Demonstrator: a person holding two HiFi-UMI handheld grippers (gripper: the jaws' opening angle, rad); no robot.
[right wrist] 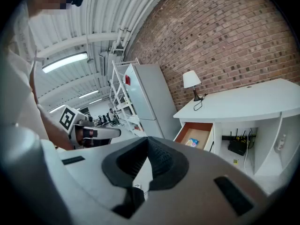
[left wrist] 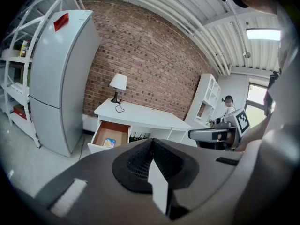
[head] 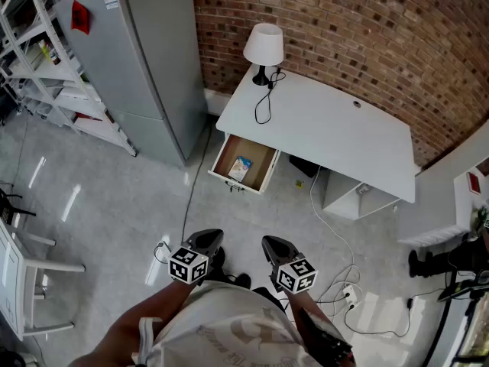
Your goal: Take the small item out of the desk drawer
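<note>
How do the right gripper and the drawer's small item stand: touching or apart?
Apart. Head view: floor separates the right gripper from the small item in the drawer.

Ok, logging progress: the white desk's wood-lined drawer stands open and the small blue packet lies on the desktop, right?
No: the small blue packet lies inside the open wood-lined drawer, not on top of the white desk. The head view shows it.

A white worktop (head: 336, 128) fills centre-right, a lamp (head: 263, 46) on its upper-left corner. Its drawer (head: 218, 157) stands open at frame centre with a small blue-and-yellow packet (head: 240, 168) inside. The left claw (head: 205, 240) and right claw (head: 276, 245) hang at bottom centre, well apart from the drawer.
</note>
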